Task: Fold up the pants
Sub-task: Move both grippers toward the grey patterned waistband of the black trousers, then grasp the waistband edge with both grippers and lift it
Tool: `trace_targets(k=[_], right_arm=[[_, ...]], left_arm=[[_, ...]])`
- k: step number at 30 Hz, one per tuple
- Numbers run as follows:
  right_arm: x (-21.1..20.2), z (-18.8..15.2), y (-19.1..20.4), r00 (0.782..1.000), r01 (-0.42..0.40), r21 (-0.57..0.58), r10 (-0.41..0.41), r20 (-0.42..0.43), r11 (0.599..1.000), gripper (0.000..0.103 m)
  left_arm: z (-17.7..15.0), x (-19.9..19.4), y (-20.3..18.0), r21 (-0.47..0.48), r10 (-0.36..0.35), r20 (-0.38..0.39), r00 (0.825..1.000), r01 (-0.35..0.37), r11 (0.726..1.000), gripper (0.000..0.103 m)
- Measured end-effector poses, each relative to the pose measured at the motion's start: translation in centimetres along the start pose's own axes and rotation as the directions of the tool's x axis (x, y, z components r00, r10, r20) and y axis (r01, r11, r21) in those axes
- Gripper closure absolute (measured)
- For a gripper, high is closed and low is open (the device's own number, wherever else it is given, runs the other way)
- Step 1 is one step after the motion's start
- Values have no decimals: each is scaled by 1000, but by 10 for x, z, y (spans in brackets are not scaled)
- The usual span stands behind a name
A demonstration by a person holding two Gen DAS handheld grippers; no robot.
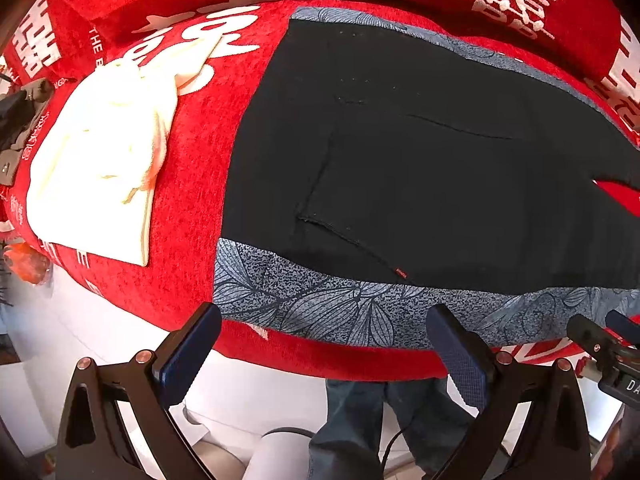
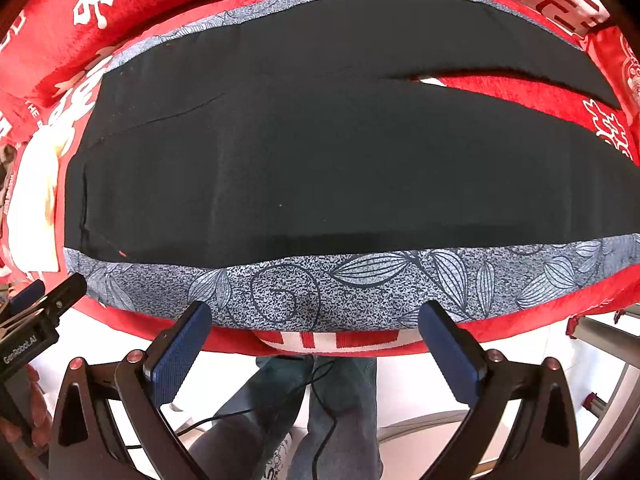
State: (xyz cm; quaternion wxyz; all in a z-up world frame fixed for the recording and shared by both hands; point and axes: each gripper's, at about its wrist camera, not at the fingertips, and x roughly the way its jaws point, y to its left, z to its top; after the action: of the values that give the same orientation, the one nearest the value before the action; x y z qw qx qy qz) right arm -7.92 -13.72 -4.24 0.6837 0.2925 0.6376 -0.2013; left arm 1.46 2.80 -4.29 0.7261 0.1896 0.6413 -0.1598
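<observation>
Black pants (image 1: 420, 160) lie flat on a grey leaf-print cloth (image 1: 320, 312), waistband to the left and legs running right. In the right wrist view the pants (image 2: 320, 160) fill the middle, and the two legs split apart at the far right. My left gripper (image 1: 324, 348) is open and empty, held just off the near table edge by the waist end. My right gripper (image 2: 316, 340) is open and empty, held off the near edge by the legs. Each gripper shows at the edge of the other's view.
A folded cream garment (image 1: 100, 160) lies on the red cloth with white characters (image 1: 192, 200), left of the pants. The person's jeans-clad legs (image 2: 332, 400) and a cable are below the table edge. A metal frame (image 2: 608, 340) stands at the right.
</observation>
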Motion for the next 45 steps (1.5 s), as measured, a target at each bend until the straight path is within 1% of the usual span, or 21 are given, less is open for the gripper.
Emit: trace_targets(k=[15,17,20,21,22,23,25,26,27,28,30,32,33,34,37,38,39,40,41,44,45], right_arm=[[4,0,0,1000,-6,5,6,-1,1000,0],[3,-1,-2,999,-40,15,39,6,999,0],[3,-4,-6,987,-163,43,162,24,986,0],[4,-6,-8,975,-223,56,222,27,973,0],[7,-8,-9,952,-305,73,304,29,950,0],[10,-10,-9,932,-361,83,360,27,929,0],[21,-16,-9,872,-489,105,490,25,866,0],[30,-21,-8,842,-537,120,539,20,835,2],[41,-26,-7,819,-569,140,574,8,810,5],[53,-30,-6,800,-592,162,600,0,789,9],[77,-38,-9,774,-618,210,633,-6,758,37],[97,-44,-14,749,-643,259,663,16,720,41],[102,-45,-16,741,-652,274,671,28,707,41],[107,-46,-20,724,-670,290,687,57,683,42],[114,-44,-27,665,-726,348,735,134,593,47],[118,-43,-28,643,-741,367,752,145,563,63],[119,-41,-32,614,-758,384,774,152,526,92],[117,-39,-32,594,-771,391,788,160,502,94],[111,-38,-30,581,-785,378,796,171,492,94],[82,-32,-25,533,-829,310,826,185,466,94],[74,-31,-25,520,-839,295,833,189,456,94]], left_arm=[[-4,1,5,-14,-26,8,1000,27,1000,0],[-5,1,7,-17,-51,17,999,51,999,0],[-8,1,15,-39,-110,35,993,112,993,0],[-10,2,19,-50,-142,45,989,144,988,0],[-11,2,22,-56,-164,53,985,167,984,0],[-13,3,24,-60,-184,60,981,188,980,0],[-18,9,31,-66,-238,66,969,243,968,0],[-20,13,34,-74,-267,63,962,271,960,0],[-22,18,37,-85,-300,57,952,304,949,0],[-25,23,41,-96,-327,49,944,330,939,0],[-31,33,45,-112,-367,36,929,369,923,0],[-37,43,48,-130,-391,24,920,391,911,0],[-40,46,48,-137,-401,20,916,399,907,0],[-43,49,49,-144,-410,16,912,408,901,0],[-51,57,51,-165,-440,4,898,434,886,0],[-52,59,52,-177,-450,-1,893,443,879,0],[-54,61,53,-189,-459,-4,888,450,873,0],[-55,62,54,-210,-475,-3,880,464,861,0],[-54,62,56,-229,-493,2,870,480,847,0],[-45,60,58,-301,-560,46,827,546,781,0],[-42,59,59,-317,-574,61,817,561,765,0]])
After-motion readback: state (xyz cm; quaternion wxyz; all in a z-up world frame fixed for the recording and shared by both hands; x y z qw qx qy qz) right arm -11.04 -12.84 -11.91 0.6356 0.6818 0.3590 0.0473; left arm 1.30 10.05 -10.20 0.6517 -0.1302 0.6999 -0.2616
